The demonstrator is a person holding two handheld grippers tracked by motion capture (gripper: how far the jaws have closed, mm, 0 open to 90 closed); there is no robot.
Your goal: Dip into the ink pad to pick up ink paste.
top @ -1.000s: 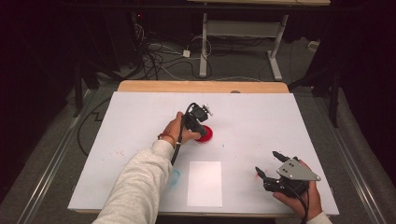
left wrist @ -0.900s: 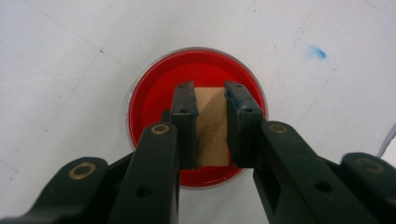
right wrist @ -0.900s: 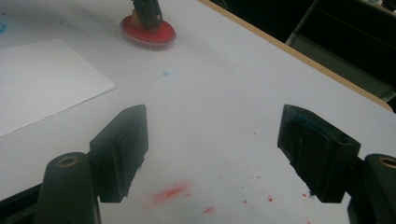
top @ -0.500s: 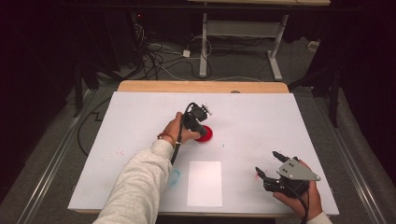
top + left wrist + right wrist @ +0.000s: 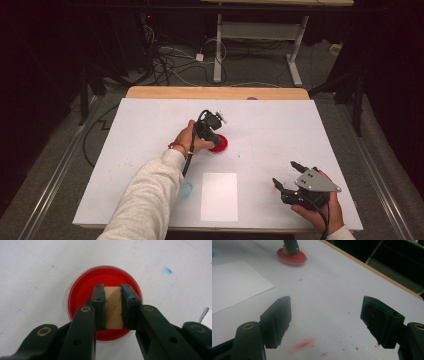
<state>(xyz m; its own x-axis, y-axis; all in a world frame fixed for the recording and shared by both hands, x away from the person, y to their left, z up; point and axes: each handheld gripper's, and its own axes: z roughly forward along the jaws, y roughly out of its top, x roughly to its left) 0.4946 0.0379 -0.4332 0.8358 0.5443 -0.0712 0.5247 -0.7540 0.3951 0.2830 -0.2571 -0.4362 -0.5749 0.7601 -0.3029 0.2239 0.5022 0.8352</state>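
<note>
The left claw (image 5: 112, 307) holds a wood block (image 5: 113, 308) tight in the red dish (image 5: 82, 287), mid-table. Press it flat, then lift straight up. The right claw (image 5: 325, 322) waits wide, near right.

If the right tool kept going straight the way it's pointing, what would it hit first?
Probably nothing soon: the right tool, jaws open, points over bare stained table. The red dish lies left of that line, though depth is unclear.

white sheet (image 5: 219, 196) near table (image 5: 150, 130) front edge | blue smear (image 5: 186, 190) just left | cables (image 5: 172, 57) on floor
</note>
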